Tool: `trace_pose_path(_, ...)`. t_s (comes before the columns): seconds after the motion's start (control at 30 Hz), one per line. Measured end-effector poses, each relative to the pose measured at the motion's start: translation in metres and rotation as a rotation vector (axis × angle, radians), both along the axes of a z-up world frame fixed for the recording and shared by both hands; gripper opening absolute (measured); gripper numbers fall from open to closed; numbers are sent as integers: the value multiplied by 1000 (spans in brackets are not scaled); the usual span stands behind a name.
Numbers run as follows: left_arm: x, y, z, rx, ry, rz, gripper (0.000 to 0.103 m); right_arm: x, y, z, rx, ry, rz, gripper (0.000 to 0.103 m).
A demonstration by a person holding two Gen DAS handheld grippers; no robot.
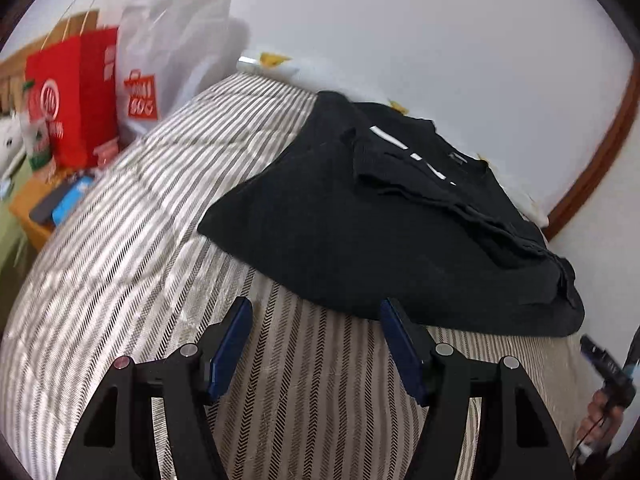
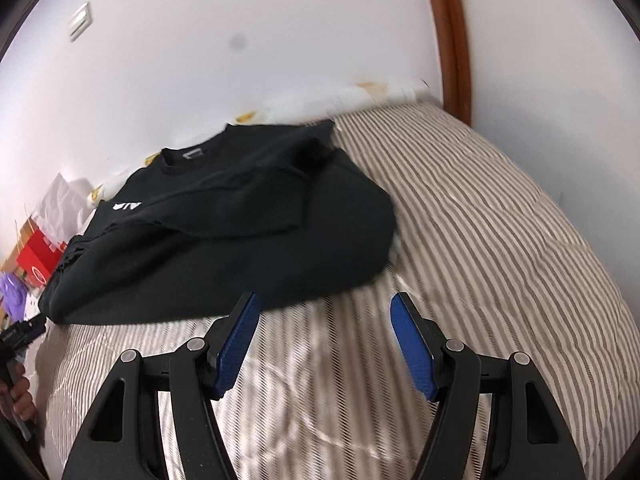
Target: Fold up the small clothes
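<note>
Black shirt point(image 1: 360, 220) (folded, seemingly) lies beyond open left gripper point(image 1: 316, 344).

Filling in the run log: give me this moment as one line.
left gripper: open, empty | right gripper: open, empty | black shirt: partly folded on striped bedspread | contact: none

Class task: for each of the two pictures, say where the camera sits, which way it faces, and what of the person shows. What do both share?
Left wrist: on the left hand-held gripper, open, facing bed and shopping bags; a hand shows.
Right wrist: on the right hand-held gripper, open, facing bed and headboard; another hand shows.
Shared: black shirt, striped cover.
</note>
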State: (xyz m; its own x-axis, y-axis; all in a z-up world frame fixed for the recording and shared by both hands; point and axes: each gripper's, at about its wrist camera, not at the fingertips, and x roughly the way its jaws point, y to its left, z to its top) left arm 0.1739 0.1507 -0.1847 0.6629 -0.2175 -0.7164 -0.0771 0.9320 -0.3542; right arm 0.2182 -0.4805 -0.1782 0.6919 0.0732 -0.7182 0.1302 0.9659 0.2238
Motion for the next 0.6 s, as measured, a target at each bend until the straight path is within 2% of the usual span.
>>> trace_pose_path(0.13,16,10,-2,-106,19,30,64,0,-15,-1,28,21,-26,67)
trace_pose_path(0.37,41,16,-6,-204,31,52,62,20,-25,-3,110,41,-35,67)
trace_pose_path(0.5,50,10,-5,-173,32,60,60,43,-24,-9,190,62,-40,67)
trace_pose_path(0.6,53,2,-5,-105,36,52,45,59,-19,-13,201,84,-51,67)
